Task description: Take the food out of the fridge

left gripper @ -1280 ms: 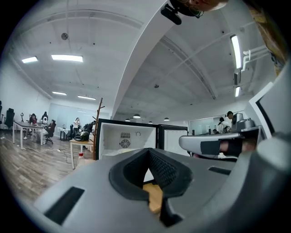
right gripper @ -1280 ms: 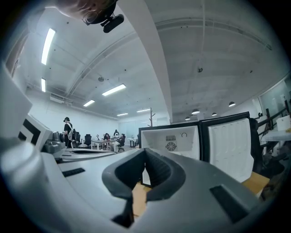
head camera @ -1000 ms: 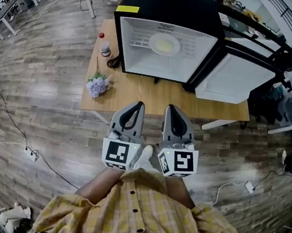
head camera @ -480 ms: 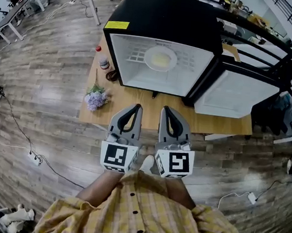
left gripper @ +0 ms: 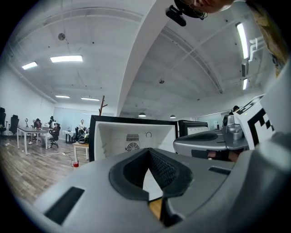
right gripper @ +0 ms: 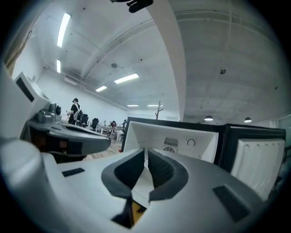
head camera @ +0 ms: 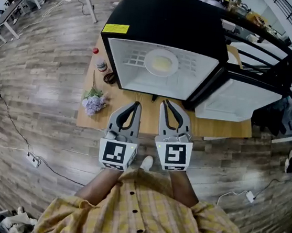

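Your left gripper (head camera: pixel 136 104) has its jaws pressed together with nothing between them, and your right gripper (head camera: pixel 164 103) is likewise closed and empty. Both point level at the open mini fridge (head camera: pixel 169 11), side by side over the near edge of the wooden table (head camera: pixel 216 123). Pale yellow food (head camera: pixel 163 62) sits on a white plate (head camera: pixel 148 62) in the middle of the white compartment, well apart from both claws. The fridge door (head camera: pixel 238 98) stands swung out to the right. Along the table's left edge stand a red-capped bottle (head camera: pixel 101 63) and, nearer you, a bunch of purple flowers (head camera: pixel 93 103). Plank floor (head camera: pixel 40 74) surrounds the table, with cables (head camera: pixel 13 123) trailing across it. Desks (left gripper: pixel 28 130) and seated people (left gripper: pixel 54 132) show far off.
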`<control>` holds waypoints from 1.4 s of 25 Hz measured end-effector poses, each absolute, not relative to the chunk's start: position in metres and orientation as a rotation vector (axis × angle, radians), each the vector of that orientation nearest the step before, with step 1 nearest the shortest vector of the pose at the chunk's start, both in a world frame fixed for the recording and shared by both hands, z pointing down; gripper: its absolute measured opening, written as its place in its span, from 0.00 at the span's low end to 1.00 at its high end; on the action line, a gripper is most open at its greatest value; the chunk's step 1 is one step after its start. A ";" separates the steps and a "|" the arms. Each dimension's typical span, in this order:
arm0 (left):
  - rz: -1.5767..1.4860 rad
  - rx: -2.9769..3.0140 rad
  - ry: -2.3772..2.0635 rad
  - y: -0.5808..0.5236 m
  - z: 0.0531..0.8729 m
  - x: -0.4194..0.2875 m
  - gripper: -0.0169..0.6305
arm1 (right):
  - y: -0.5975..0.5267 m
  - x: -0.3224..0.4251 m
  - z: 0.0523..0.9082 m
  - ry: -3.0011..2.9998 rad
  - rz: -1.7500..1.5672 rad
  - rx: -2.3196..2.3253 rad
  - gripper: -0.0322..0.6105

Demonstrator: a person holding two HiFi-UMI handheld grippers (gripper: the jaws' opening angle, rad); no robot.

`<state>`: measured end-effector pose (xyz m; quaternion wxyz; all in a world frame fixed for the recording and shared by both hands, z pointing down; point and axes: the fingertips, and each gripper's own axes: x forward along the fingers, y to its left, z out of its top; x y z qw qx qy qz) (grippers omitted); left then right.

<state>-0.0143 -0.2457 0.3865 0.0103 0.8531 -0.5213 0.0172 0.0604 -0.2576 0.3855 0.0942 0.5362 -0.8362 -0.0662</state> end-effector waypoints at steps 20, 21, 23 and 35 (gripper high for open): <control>0.014 2.710 -1.524 -0.292 0.385 -0.035 0.04 | -0.336 0.031 0.434 -1.984 -0.692 1.214 0.23; 0.014 2.711 -1.520 -0.292 0.386 -0.035 0.04 | -0.338 0.031 0.436 -1.966 -0.707 1.202 0.24; 0.010 2.709 -1.519 -0.293 0.386 -0.037 0.04 | -0.343 0.030 0.442 -1.935 -0.733 1.177 0.25; 0.022 2.701 -1.517 -0.295 0.392 -0.044 0.04 | -0.376 0.036 0.483 -1.749 -0.808 1.014 0.30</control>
